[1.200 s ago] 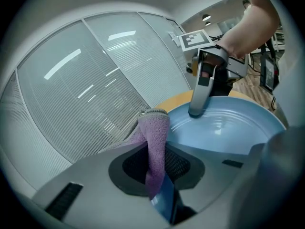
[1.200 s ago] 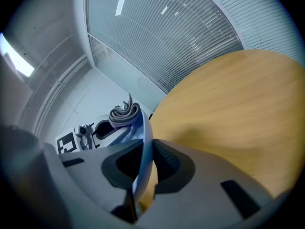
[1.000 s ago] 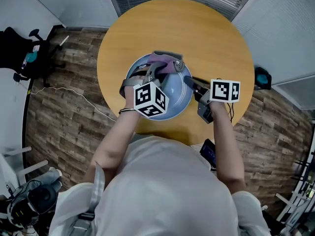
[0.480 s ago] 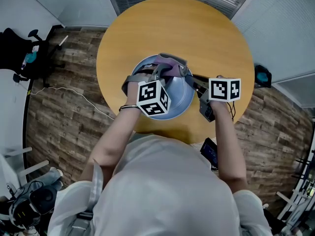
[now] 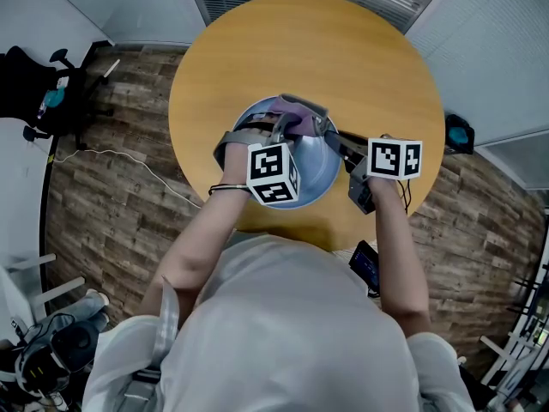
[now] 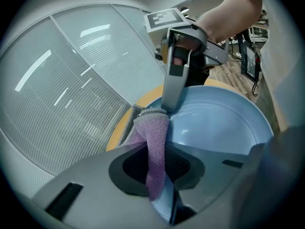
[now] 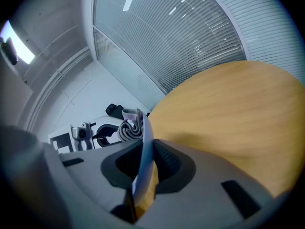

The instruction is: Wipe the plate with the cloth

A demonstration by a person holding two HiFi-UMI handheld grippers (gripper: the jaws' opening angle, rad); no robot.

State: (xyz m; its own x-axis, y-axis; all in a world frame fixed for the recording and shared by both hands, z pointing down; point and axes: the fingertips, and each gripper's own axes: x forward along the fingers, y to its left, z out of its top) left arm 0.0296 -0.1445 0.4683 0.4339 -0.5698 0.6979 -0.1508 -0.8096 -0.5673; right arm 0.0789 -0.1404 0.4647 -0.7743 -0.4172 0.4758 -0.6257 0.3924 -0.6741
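Head view: blue plate sits at the near edge of the round table. Left gripper is clamped on the purple cloth, which lies over the plate's far rim. Right gripper is nearly closed, its 2 pads pinching the plate's right rim.

Standing here, I can't make out a single word, number or brand name on anything. The only printed marks are black-and-white square patterns. One set is on the left cube, mounted on the left gripper. The other is on the right cube, mounted on the right gripper. They are blocky codes, not letters or digits.
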